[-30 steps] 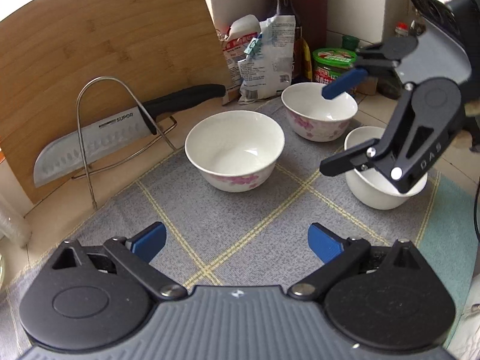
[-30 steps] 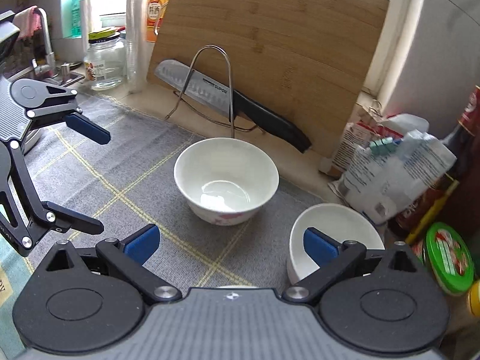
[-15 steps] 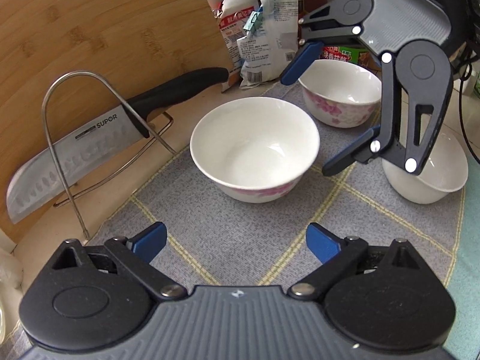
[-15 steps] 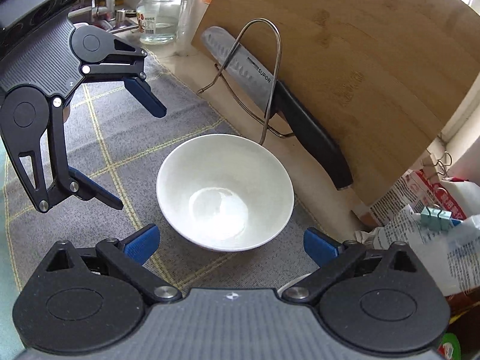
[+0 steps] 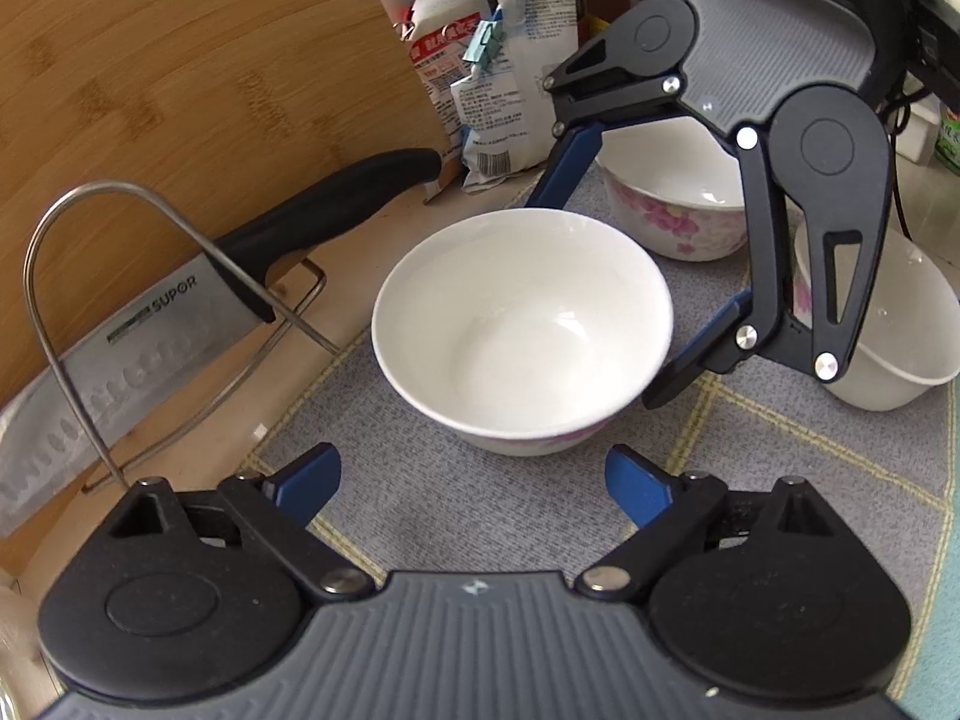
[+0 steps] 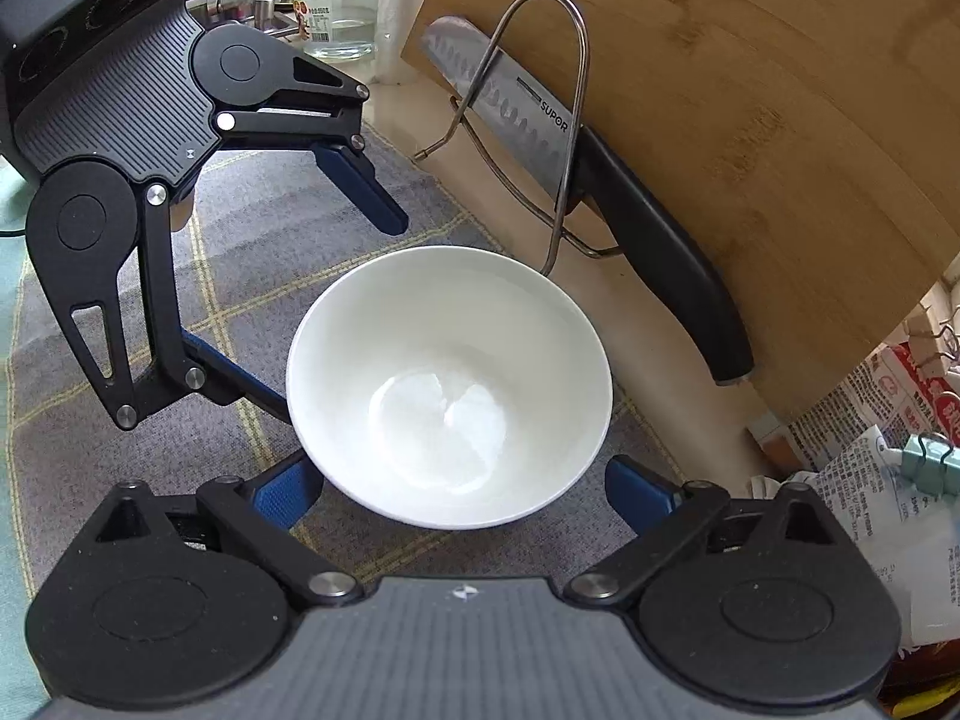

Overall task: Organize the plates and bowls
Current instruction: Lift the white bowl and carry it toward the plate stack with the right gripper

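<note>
A white bowl with pink flowers (image 5: pixel 522 330) stands upright on the grey checked mat (image 5: pixel 480 516), and it fills the middle of the right wrist view (image 6: pixel 450 384). My left gripper (image 5: pixel 471 471) hovers just short of its near side, jaws closing, pads clear of the bowl. My right gripper (image 6: pixel 462 489) straddles the bowl's near rim with its jaws closing; I see no firm press. From the left wrist view, the right gripper (image 5: pixel 594 300) flanks the bowl's right side. A second flowered bowl (image 5: pixel 678 204) and a third white bowl (image 5: pixel 888 330) stand behind it.
A Supor knife (image 5: pixel 150 330) rests in a wire rack (image 5: pixel 60 276) against a leaning bamboo cutting board (image 5: pixel 180 60). Food packets (image 5: pixel 498 78) stand at the back. A glass jar (image 6: pixel 342 6) stands by the sink. The left gripper (image 6: pixel 336 318) crowds the bowl's left side.
Both grippers have come down and in toward the middle bowl from opposite sides. Their jaws have narrowed a little, and the right gripper now has the bowl between its fingers.
</note>
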Demonstrator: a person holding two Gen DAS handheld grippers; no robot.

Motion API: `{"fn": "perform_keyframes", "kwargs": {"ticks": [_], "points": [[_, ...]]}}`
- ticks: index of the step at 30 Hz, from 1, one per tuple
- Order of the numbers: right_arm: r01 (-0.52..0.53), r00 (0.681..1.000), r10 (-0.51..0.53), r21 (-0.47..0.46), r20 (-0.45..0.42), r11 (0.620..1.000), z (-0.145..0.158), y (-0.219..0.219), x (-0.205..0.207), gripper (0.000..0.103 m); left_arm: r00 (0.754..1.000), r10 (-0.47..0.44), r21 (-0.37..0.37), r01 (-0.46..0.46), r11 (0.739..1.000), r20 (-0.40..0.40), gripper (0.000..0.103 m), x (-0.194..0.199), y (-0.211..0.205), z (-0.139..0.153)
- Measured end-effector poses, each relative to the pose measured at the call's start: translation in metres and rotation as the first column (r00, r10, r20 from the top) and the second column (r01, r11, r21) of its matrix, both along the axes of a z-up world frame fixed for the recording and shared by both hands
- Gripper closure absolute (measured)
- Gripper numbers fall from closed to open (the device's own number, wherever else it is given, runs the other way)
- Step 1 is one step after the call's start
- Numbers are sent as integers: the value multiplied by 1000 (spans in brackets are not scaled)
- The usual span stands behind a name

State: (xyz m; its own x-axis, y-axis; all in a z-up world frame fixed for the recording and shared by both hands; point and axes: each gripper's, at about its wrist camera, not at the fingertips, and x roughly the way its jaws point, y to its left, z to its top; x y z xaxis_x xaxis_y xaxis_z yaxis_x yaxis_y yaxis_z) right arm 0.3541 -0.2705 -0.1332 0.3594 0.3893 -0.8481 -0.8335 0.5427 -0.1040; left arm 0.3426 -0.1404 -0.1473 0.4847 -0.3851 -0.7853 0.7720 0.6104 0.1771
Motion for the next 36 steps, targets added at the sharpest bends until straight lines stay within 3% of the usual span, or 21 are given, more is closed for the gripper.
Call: {"fn": "perform_keyframes", "kwargs": {"ticks": [18,36], "points": [[-32,999,32,11,-10,999,4,-1,4,8,975,-221,42,220,975,22,27,10,-16,-1],[-74,997,74,8,37,997,27,17,-14,9,986,-162,24,161,987,27,28,-14,5,19]]}}
